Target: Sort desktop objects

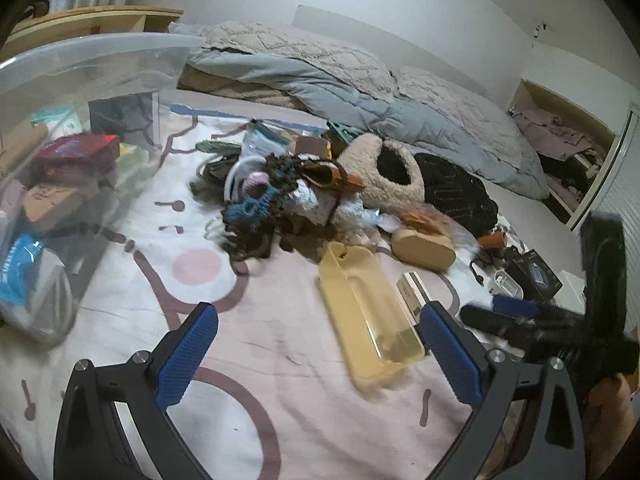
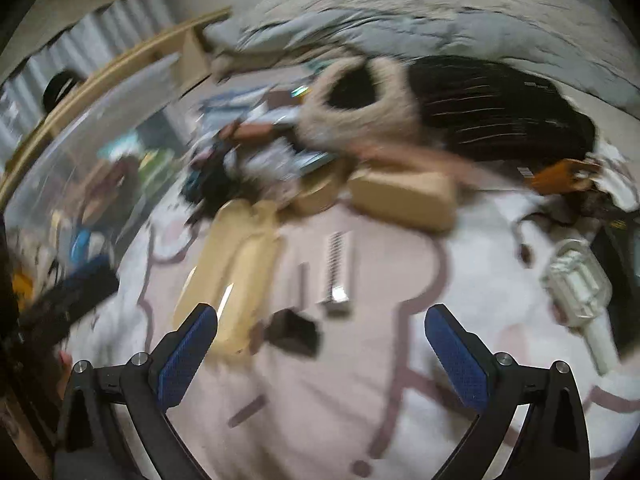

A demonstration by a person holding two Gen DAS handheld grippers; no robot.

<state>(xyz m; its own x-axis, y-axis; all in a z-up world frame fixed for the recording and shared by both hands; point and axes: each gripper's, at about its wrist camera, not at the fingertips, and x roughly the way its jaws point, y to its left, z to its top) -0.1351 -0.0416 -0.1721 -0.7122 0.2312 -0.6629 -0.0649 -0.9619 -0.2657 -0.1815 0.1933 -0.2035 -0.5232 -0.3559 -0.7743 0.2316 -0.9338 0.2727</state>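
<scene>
Sorting partly done: the clear storage bin (image 1: 80,92) at the bed's left edge holds several items, the clutter pile (image 1: 320,184) remains mid-bed, and left gripper (image 1: 320,344) and right gripper (image 2: 320,344) gape empty.

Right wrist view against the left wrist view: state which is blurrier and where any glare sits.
Right wrist view: heavy motion smear, the fluffy slipper and yellow tray streaked, only the open tongs crisp. Left wrist view: much sharper, the same tray cleanly edged, milder blur at the clear bin, whose wall carries pale sheen. Both bend strongly at the rims, fisheye style.
</scene>
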